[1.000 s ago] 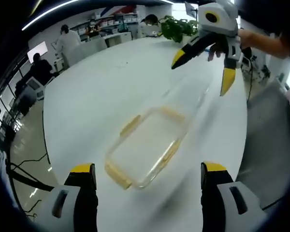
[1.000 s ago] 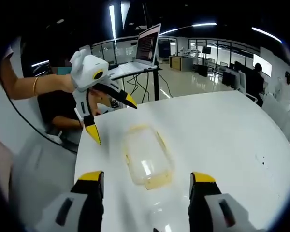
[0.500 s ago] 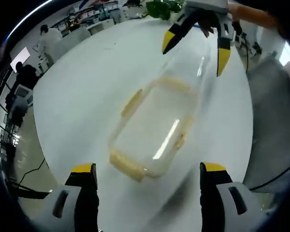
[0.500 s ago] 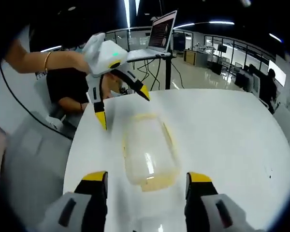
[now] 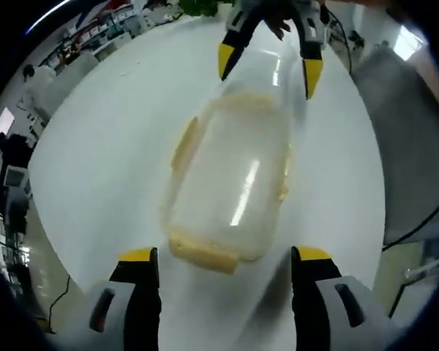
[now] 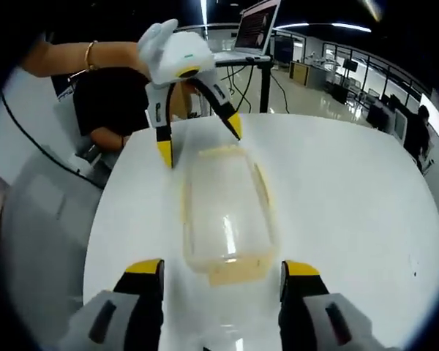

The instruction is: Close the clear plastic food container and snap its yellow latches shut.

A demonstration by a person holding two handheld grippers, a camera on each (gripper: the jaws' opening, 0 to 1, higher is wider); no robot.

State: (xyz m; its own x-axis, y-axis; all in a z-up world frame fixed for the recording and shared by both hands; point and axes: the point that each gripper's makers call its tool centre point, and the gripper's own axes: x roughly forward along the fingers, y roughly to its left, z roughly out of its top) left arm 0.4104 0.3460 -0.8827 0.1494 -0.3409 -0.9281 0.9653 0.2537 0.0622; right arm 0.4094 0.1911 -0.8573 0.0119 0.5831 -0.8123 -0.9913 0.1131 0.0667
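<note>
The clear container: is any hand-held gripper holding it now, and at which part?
Nothing is held. Both hand-held grippers, left and right, are open at opposite ends of the container.

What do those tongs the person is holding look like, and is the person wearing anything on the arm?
Each tongs has a white and grey plastic body with two black jaws tipped in yellow. The left tongs, seen in the right gripper view, has a rounded white housing with a green spot on top. The right tongs has the same yellow tips. The bare arm wears a thin gold-coloured bracelet.
</note>
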